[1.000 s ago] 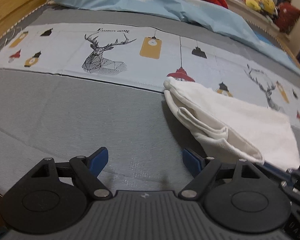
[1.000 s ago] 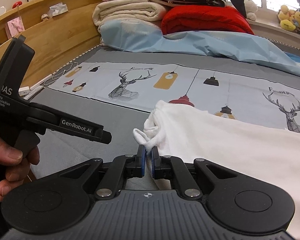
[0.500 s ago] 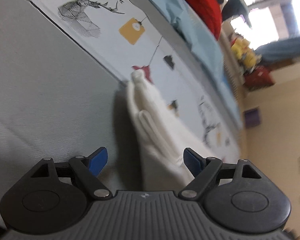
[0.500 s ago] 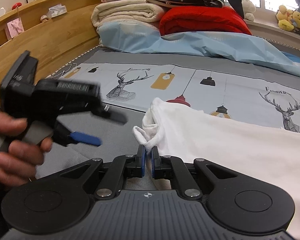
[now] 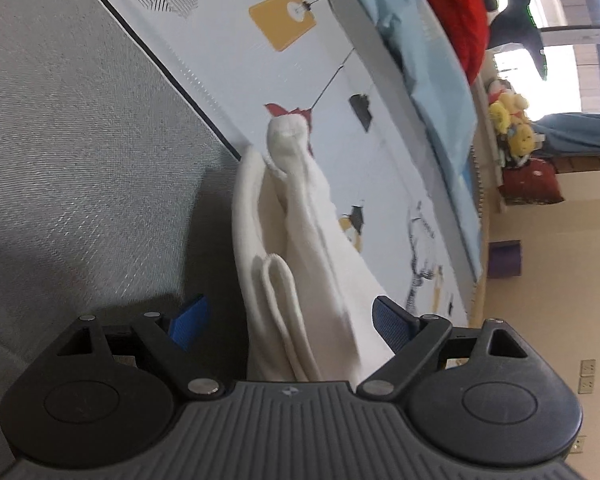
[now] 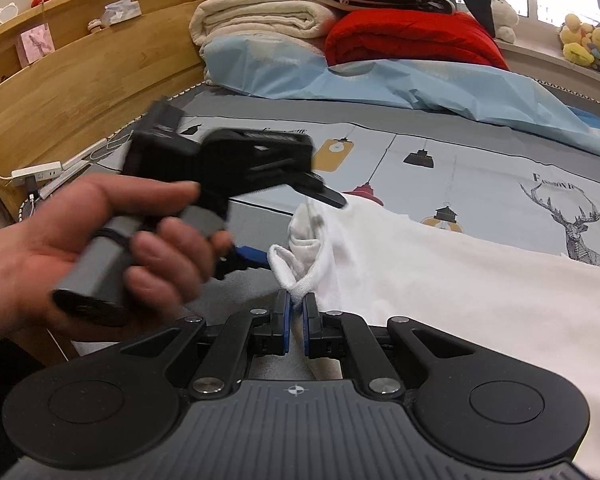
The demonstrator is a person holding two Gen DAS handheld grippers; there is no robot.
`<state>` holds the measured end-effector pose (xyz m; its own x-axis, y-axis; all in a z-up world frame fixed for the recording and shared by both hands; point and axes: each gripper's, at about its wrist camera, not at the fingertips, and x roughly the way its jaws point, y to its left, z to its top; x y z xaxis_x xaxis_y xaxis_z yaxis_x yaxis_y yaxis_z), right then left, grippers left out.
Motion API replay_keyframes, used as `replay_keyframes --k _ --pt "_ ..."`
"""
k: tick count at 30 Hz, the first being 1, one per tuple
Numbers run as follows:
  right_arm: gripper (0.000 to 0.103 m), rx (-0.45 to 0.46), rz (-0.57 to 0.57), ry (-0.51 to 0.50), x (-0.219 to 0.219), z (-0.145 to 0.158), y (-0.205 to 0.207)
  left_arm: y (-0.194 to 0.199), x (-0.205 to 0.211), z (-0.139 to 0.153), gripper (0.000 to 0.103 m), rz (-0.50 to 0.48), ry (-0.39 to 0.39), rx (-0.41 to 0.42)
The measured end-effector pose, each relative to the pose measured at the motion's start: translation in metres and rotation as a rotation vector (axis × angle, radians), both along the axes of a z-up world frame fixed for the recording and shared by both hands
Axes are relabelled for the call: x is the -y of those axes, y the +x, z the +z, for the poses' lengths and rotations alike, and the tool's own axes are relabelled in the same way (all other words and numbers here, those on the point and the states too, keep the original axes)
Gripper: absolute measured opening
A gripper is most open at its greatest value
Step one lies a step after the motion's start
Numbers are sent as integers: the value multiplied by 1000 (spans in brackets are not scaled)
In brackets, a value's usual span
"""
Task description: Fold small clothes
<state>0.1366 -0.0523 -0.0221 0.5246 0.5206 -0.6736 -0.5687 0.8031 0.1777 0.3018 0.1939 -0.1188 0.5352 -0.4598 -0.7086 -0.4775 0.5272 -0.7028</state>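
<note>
A white garment (image 6: 440,272) lies partly folded on the bed, with a bunched corner lifted at its left end. My right gripper (image 6: 295,312) is shut on a looped hem of that corner. My left gripper (image 5: 290,320) is open and rolled on its side, its blue pads (image 5: 188,320) either side of the garment's (image 5: 300,264) folded edge without closing on it. In the right wrist view the left gripper (image 6: 292,224) reaches in from the left, held by a hand, its fingers above and below the bunched corner.
The bed has a grey sheet (image 5: 80,160) and a pale printed strip with deer and lanterns (image 6: 460,160). Stacked blankets, a red quilt (image 6: 412,40) and a blue cover lie at the back. A wooden headboard (image 6: 80,80) runs along the left.
My left gripper has rolled onto its side and moved right, up to the garment's bunched corner. My right gripper has kept its grip and barely moved.
</note>
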Motion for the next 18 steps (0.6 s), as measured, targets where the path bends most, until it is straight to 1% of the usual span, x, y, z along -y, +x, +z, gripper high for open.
replay_keyframes --k 3,4,5,6,7,8,11,13,15,18 --pt "5 -4 4 2 1 0 0 8 3 -5 86 -13 6 -3" --pt "5 -7 6 2 2 0 1 9 4 -5 76 -15 11 0" --pt "5 -11 8 2 2 -1 1 9 3 -4 59 -17 22 7" --pt "5 -15 11 2 1 -2 1 8 3 -3 52 -18 29 13" --pt "5 -17 16 4 0 -2 1 7 2 -2 38 -21 36 15" --pt "5 -17 22 7 -2 -3 1 7 1 -1 26 -29 46 16" --pt "5 -18 38 21 -8 -4 1 2 -6 3 16 -32 71 27" --pt "5 -20 47 41 -14 -5 0 -2 -12 10 14 -30 98 38" --pt "5 -16 62 74 -20 -3 -1 -7 -19 22 14 -25 132 68" --pt "5 7 95 148 -28 3 -5 -19 -25 49 14 -14 189 146"
